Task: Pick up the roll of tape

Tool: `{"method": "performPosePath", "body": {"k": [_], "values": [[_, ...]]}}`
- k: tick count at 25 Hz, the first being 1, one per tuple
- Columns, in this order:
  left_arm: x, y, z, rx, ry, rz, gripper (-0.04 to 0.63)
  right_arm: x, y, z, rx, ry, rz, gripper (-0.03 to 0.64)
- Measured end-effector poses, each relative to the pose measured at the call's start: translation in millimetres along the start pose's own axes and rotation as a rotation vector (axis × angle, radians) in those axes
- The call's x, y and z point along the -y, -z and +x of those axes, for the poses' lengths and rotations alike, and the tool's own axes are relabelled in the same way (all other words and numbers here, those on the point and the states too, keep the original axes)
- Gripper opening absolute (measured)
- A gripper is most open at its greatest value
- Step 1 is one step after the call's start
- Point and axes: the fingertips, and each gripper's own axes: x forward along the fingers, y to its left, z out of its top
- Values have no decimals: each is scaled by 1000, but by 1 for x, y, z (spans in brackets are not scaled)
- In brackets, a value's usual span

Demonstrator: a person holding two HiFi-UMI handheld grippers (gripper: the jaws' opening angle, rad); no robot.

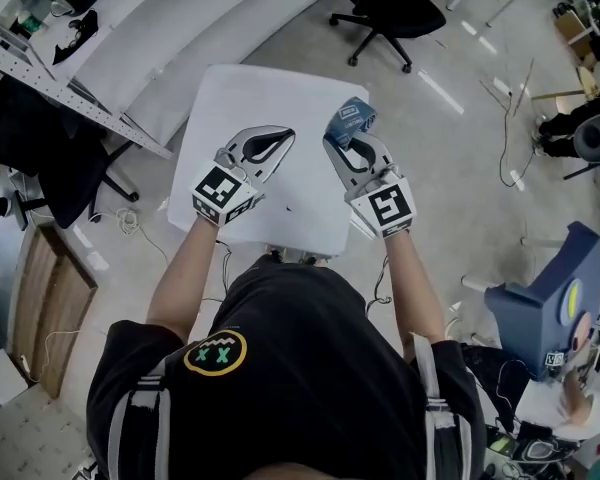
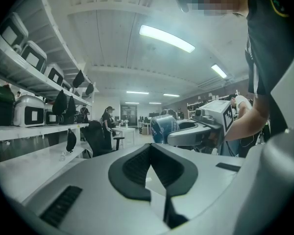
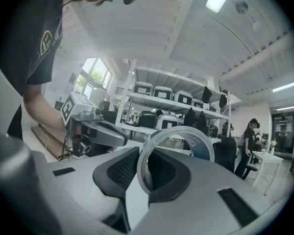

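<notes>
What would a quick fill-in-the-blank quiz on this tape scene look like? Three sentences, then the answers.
1. The roll of tape is clamped by the ____.
2. The left gripper has ____ between its jaws.
3. Both grippers are held above a square ____ table.
Missing words: right gripper; nothing; white.
</notes>
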Motion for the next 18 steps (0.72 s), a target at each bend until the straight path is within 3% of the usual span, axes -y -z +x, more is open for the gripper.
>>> {"method": "performPosePath", "body": {"k": [18], "values": [[3,-2,1,-2,7,12,15,-1,4,-2,-8,-2,-2,72]]}}
